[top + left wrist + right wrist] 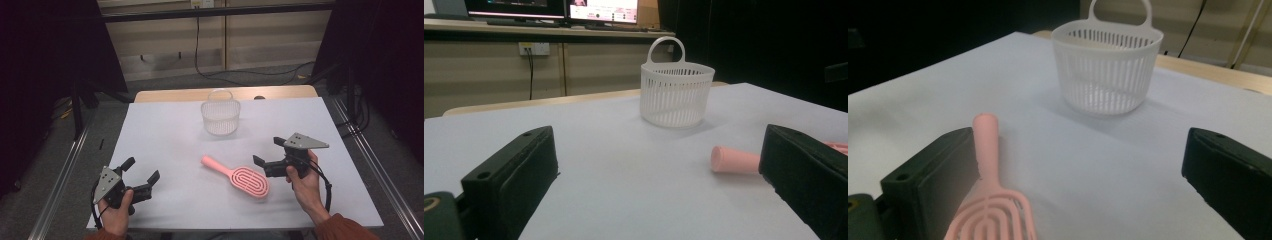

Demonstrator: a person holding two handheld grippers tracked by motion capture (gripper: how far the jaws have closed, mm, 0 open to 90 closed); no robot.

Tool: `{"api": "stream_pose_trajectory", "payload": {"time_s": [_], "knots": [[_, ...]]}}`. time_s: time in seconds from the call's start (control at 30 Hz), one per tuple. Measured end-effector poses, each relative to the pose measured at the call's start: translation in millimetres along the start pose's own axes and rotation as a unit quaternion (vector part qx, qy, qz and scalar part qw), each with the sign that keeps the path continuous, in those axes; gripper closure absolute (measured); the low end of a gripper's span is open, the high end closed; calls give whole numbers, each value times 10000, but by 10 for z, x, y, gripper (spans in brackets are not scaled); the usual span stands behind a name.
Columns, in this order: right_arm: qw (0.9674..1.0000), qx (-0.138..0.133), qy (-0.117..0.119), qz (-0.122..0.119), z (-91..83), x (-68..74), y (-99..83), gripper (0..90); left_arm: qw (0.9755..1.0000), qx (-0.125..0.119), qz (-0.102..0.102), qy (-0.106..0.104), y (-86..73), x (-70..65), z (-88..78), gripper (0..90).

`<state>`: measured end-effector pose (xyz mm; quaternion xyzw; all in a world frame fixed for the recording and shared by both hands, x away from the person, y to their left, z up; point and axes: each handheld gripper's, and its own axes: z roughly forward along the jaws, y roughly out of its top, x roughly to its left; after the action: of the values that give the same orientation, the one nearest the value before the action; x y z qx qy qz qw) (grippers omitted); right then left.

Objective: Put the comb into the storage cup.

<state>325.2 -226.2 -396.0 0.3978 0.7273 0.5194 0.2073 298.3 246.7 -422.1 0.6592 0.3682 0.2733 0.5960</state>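
Lying flat on the white table (165, 130), the pink hairbrush (239, 177) sits near the right gripper (267, 152), handle pointing to the far left and its slotted head just beside that gripper's near jaw. Contact between head and jaw cannot be settled from the high view. In the right gripper view the brush's head is cut off by the lower edge, and its left side is hidden behind the left jaw; the handle runs up along that jaw. Both jaws of the right gripper stand wide apart and grasp nothing. The person's right hand (304, 181) wraps the gripper's body.

At the near left corner, the left gripper (141, 169) rests low over the table with its jaws spread and nothing between them; the left hand (118, 212) is partly cut off by the frame. In the left gripper view, only the handle tip of the brush shows, the rest hidden behind the right jaw.

A white slotted basket (220, 116) stands upright at the far middle, well apart from both grippers. Its floor is hard to make out through the slots.
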Motion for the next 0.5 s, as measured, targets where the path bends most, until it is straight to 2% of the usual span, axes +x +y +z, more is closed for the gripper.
{"api": "stream_pose_trajectory", "payload": {"time_s": [0.03, 0.07, 0.13, 0.23, 0.27, 0.3, 0.33, 0.5], "knots": [[10000, 0, 0, 0, 0, 0, 0, 8, 10000, 0, 0, 0, 0, 0, 0, 24], [9997, 208, 108, 35, 20, 7, 9, 15, 10000, -11, -12, 0, 1, -4, 2, 24], [9991, 317, 268, 120, 37, 10, 24, 16, 10000, 5, -7, -6, 0, -4, 4, 24], [9964, 585, 575, 218, 67, 10, 65, 18, 10000, 55, -2, -8, -5, 5, 5, 25], [9964, 585, 575, 218, 67, 10, 65, 18, 10000, 55, -2, -8, -5, 5, 5, 25], [9940, 785, 709, 290, 89, 0, 81, 22, 9999, 95, 39, -45, -5, 5, 7, 25], [9940, 785, 709, 290, 89, 0, 81, 22, 9999, 95, 39, -45, -5, 5, 7, 28], [9898, 1130, 862, 106, 145, 12, 64, 20, 9999, 93, 22, -62, -7, 5, 10, 29]]}}
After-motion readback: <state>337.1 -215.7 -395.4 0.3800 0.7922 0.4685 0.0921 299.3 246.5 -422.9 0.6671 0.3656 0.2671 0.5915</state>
